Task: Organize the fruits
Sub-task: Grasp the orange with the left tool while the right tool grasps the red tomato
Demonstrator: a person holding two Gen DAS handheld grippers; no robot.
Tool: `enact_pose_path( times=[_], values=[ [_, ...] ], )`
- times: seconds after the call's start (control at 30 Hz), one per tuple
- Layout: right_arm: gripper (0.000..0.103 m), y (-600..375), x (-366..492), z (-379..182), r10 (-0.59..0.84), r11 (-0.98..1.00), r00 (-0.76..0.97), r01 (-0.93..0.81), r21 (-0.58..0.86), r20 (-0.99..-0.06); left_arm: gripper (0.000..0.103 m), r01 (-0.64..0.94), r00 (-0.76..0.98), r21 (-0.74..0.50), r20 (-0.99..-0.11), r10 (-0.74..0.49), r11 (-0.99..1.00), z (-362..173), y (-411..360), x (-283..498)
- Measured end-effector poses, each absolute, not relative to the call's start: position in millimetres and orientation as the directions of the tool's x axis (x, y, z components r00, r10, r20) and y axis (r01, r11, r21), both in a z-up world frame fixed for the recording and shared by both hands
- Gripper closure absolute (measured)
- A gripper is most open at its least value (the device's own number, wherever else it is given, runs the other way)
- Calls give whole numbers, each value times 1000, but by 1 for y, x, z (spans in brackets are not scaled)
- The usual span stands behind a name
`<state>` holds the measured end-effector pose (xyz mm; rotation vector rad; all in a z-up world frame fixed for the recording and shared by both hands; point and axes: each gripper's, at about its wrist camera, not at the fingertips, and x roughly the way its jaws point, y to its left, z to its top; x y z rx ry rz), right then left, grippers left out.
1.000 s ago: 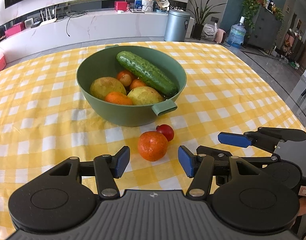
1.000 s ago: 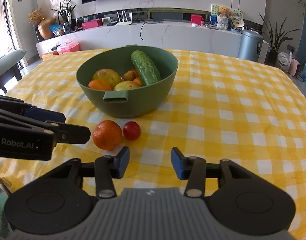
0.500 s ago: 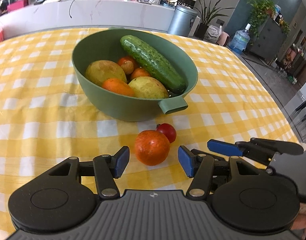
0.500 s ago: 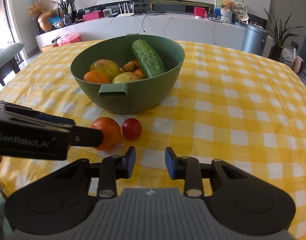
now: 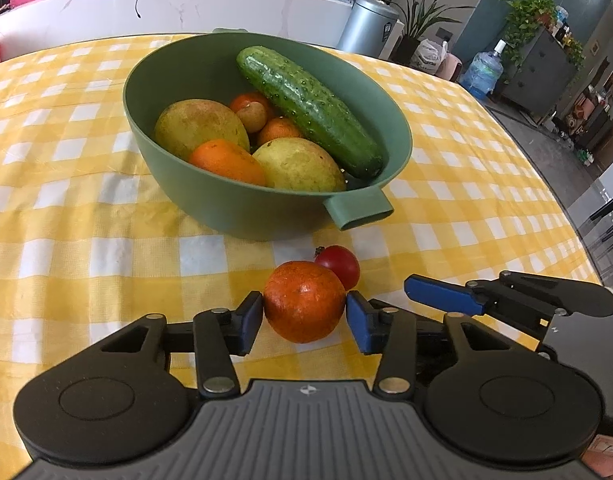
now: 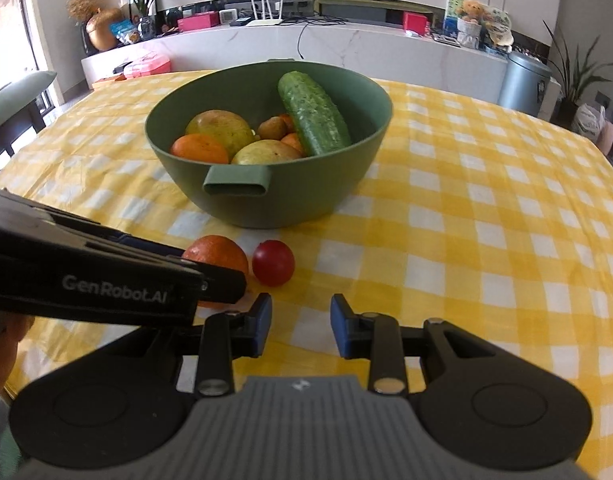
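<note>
1. A person's left gripper (image 5: 304, 322) is closing around a loose orange (image 5: 304, 301) on a yellow-and-white checked tablecloth (image 5: 86, 216). Its jaws have just been narrowing, and the blue pads are sitting right at the fruit's two sides. Whether they are already pressing on the peel cannot be told.

2. The orange is resting on the cloth just in front of a green bowl (image 5: 234, 208), below the bowl's near handle (image 5: 360, 210). A small red tomato (image 5: 340, 266) is lying beside it on the far side, touching or nearly touching it.

3. The right gripper (image 6: 300, 328) is hovering over bare cloth to the right of the two loose pieces. Its jaws have just been narrowing too; they are standing a small gap apart, gripping nothing. From its own camera the tomato (image 6: 273, 263) is lying ahead and slightly left of the fingertips.

4. In the right wrist view, the left gripper's black body is reaching in from the left and covering part of the orange (image 6: 216, 254).

5. The bowl is sitting near the middle of the table, holding a long cucumber (image 5: 310, 110) propped against its far right wall, two yellow-green round fruits, several oranges and one small brownish fruit.

6. Behind the table, a white marble counter (image 6: 346, 46) is running along the wall, with a grey bin (image 6: 524, 82) standing at its right end.
</note>
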<state>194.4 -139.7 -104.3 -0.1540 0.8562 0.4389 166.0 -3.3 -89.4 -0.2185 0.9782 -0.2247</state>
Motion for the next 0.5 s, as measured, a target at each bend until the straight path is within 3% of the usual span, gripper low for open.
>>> enact_pose_path(
  times=[0.5],
  values=[
    [73,-120,208,-107,334,872,577,-489,12,-745,54,40,544,-222,-813,-208,974,-69,18,158]
  ],
)
